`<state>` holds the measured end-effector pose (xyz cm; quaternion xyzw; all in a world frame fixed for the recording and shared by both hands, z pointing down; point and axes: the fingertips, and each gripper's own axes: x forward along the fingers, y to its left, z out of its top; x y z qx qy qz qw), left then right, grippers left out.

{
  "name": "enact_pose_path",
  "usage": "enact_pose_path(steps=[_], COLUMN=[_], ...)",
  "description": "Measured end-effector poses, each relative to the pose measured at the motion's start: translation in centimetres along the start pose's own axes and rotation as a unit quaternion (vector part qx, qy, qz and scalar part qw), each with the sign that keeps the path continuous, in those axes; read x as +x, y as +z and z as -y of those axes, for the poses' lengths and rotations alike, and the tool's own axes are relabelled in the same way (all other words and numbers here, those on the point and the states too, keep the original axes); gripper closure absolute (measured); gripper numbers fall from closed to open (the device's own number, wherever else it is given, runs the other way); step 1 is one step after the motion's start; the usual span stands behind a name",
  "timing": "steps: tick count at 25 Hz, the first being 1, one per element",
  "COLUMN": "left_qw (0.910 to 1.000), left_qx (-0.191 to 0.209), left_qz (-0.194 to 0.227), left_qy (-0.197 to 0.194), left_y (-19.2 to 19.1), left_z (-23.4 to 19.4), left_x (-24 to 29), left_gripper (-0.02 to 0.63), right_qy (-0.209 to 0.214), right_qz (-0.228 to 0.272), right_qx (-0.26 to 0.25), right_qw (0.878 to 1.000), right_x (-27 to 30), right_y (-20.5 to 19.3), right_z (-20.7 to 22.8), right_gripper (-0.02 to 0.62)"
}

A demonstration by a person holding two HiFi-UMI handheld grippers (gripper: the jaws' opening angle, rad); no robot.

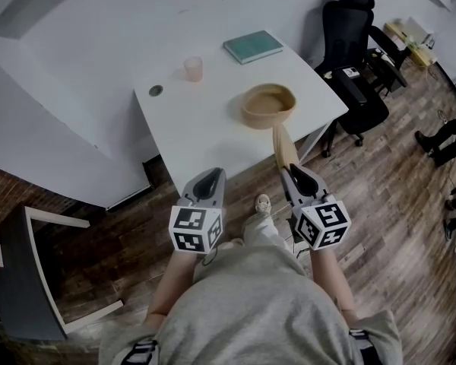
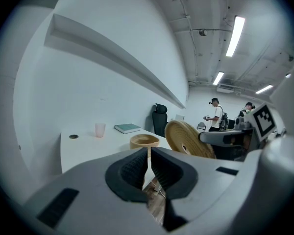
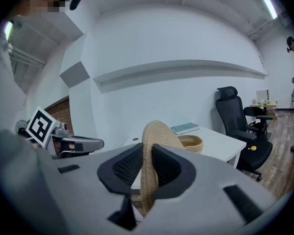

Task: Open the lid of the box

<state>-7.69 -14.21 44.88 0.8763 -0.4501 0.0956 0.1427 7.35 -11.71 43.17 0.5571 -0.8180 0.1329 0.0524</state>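
The round woven box (image 1: pixel 267 105) stands open on the white table (image 1: pixel 205 120), near its front right corner. Its flat woven lid (image 1: pixel 283 147) is off the box and held on edge in front of the table's edge. My right gripper (image 1: pixel 292 169) is shut on the lid (image 3: pixel 154 136), whose rim runs between the pads. Beside it, to the left, my left gripper (image 1: pixel 211 177) is shut with nothing in it, its pads meeting (image 2: pixel 148 155). In the left gripper view the lid (image 2: pixel 186 138) shows to the right and the box (image 2: pixel 144 141) lies ahead.
A pink cup (image 1: pixel 193 68), a green book (image 1: pixel 252 46) and a small round disc (image 1: pixel 156 90) lie on the table's far side. A black office chair (image 1: pixel 353 36) stands right of the table. A dark cabinet (image 1: pixel 15 280) stands at lower left. People (image 2: pixel 215 114) stand far off.
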Motion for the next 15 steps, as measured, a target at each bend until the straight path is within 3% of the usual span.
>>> enact_pose_path(steps=[15], left_qw=[1.0], left_qx=[0.001], left_qz=[-0.001], left_qy=[-0.007], left_y=[0.28], left_z=[0.15], left_x=[0.87], left_gripper=[0.584], right_qy=[0.001], right_qz=[0.001], right_qx=[-0.003], right_qw=[1.0], right_x=[0.58], right_y=[0.29], right_z=[0.47], right_gripper=[0.529])
